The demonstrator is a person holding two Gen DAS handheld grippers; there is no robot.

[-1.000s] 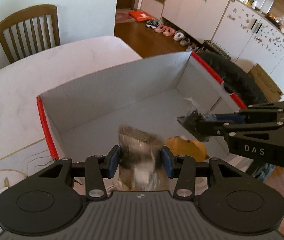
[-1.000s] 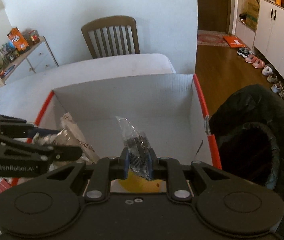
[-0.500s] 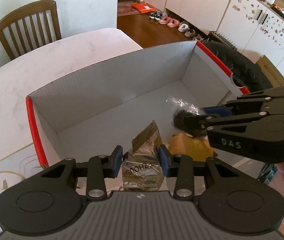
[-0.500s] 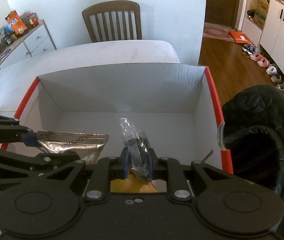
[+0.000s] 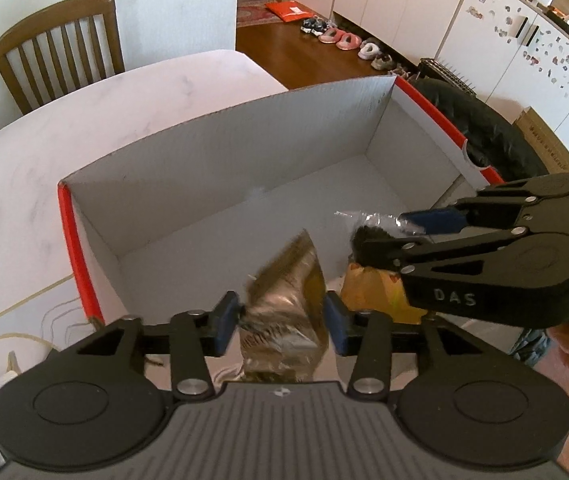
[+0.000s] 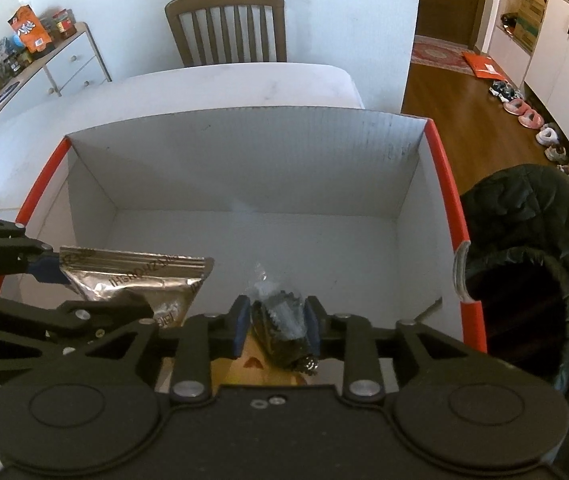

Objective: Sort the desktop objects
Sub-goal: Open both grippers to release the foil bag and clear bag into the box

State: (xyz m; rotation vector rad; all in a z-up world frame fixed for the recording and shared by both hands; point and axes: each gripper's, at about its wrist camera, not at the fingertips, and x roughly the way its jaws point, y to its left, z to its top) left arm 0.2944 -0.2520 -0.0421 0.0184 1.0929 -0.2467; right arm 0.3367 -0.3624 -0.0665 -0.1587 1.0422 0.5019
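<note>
A white cardboard box with red rims (image 5: pixel 69 216) (image 6: pixel 450 200) sits on the table. My left gripper (image 5: pixel 282 314) (image 6: pixel 44 270) is shut on a silver foil pouch (image 5: pixel 288 300) (image 6: pixel 136 276), held over the box's near left part. My right gripper (image 6: pixel 277 322) (image 5: pixel 380 232) is shut on a dark object in a clear plastic bag (image 6: pixel 284 320) (image 5: pixel 368 226), held over the near edge of the box. A yellow-orange packet (image 5: pixel 372 290) (image 6: pixel 252 368) lies in the box under both grippers.
The box stands on a pale marble table (image 5: pixel 104 120). A wooden chair (image 6: pixel 226 26) is at the table's far side. A black padded jacket (image 6: pixel 524 248) lies right of the box. A white cable (image 5: pixel 0 344) lies at the table's left.
Both grippers have moved a little further over the box with their loads. The foil pouch has swung and is blurred in the left wrist view.
</note>
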